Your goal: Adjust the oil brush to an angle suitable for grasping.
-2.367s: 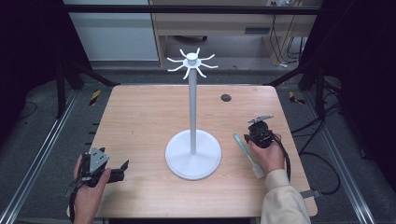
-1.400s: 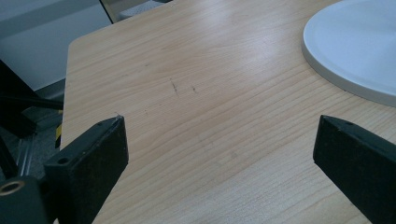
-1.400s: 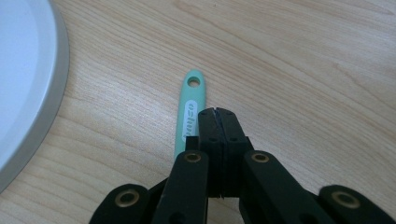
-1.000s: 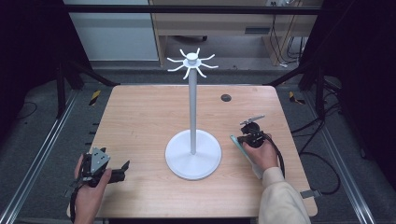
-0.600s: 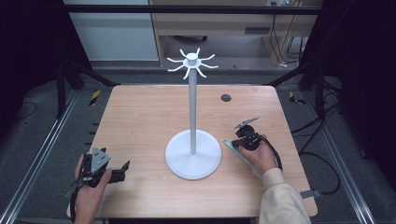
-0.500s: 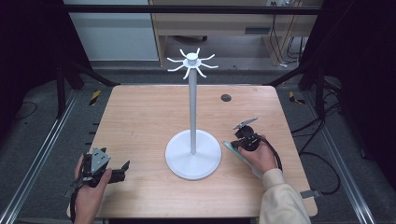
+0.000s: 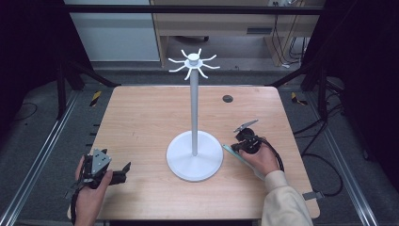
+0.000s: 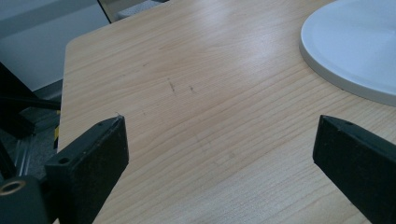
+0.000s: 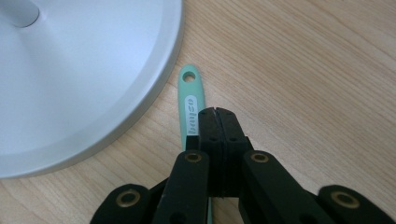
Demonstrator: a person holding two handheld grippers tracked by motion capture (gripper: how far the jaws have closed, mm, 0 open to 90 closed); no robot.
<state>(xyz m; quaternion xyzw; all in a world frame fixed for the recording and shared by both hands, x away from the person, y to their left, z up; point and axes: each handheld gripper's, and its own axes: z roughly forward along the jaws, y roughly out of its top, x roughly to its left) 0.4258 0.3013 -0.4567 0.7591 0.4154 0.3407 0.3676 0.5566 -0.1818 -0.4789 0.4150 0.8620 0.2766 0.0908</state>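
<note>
A white stand [image 7: 193,108] with a ring of hooks [image 7: 193,61] at its top rises from a round base [image 7: 194,162] in the middle of the wooden table [image 7: 141,122]. A mint-green tool handle [image 7: 229,151] [image 9: 191,95] with a hole at its end lies flat against the base's right edge [image 9: 93,88]. My right gripper [image 7: 234,148] [image 9: 216,111] hovers just over that handle, its jaws pressed together with nothing between them. My left gripper [image 7: 123,172] [image 8: 219,135] rests low at the table's front left. It is open and empty, and it points toward the base [image 8: 355,51].
A small black round grommet [image 7: 227,98] sits in the table behind the right hand. A cable [image 7: 324,165] trails from the right gripper off the table's right side. Bare wood lies between the left gripper and the base. Dark frame bars and rails surround the table.
The right hand has come down and to the left, bringing its shut jaws over the green handle beside the base. The left hand has kept still.
</note>
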